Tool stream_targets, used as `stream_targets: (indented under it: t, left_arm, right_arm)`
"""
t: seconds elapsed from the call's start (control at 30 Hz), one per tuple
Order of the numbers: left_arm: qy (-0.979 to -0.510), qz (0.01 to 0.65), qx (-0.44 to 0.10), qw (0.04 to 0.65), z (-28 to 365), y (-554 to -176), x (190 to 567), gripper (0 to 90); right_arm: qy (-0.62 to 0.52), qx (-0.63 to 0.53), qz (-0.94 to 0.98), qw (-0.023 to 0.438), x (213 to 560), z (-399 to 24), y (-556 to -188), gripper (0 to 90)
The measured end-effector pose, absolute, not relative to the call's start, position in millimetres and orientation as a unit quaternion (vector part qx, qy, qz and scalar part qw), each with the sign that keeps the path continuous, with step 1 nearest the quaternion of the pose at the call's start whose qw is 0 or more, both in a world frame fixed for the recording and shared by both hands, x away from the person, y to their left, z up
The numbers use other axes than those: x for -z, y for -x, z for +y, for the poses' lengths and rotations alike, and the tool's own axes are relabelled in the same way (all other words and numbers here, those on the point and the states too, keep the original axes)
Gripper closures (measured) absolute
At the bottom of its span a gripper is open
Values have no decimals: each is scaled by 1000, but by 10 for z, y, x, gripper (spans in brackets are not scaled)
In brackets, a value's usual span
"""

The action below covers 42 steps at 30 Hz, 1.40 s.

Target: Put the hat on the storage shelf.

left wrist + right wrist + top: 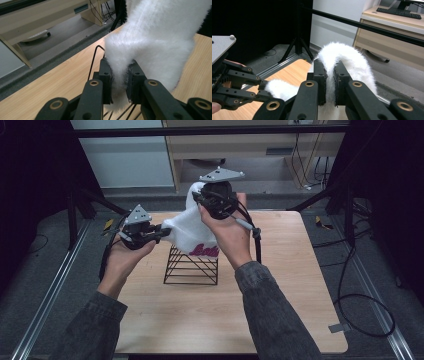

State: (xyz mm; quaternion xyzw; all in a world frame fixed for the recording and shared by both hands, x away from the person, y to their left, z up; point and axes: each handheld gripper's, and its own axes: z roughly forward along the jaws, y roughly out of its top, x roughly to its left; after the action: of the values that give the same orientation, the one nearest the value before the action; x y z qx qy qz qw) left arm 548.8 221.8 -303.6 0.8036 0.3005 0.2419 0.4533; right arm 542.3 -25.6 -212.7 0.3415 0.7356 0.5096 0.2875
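A fluffy white cloth (187,227) with pink lettering at its lower edge hangs stretched in the air, draping onto a black wire rack (192,266) standing upright on the wooden surface (280,285).

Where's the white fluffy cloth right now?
In the high view, the white fluffy cloth hangs above the black wire rack at mid-table, pinched between the left gripper and the higher right gripper.
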Motion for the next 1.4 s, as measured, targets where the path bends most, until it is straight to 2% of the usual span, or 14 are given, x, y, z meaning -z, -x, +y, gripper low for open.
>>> stream_targets:
  t: [1.4]
  left_arm:
    - [-825,309,-207,427,2521,-5421,3662,763]
  right_arm:
    - [-334,-485,771,241,2620,31,-5320,829]
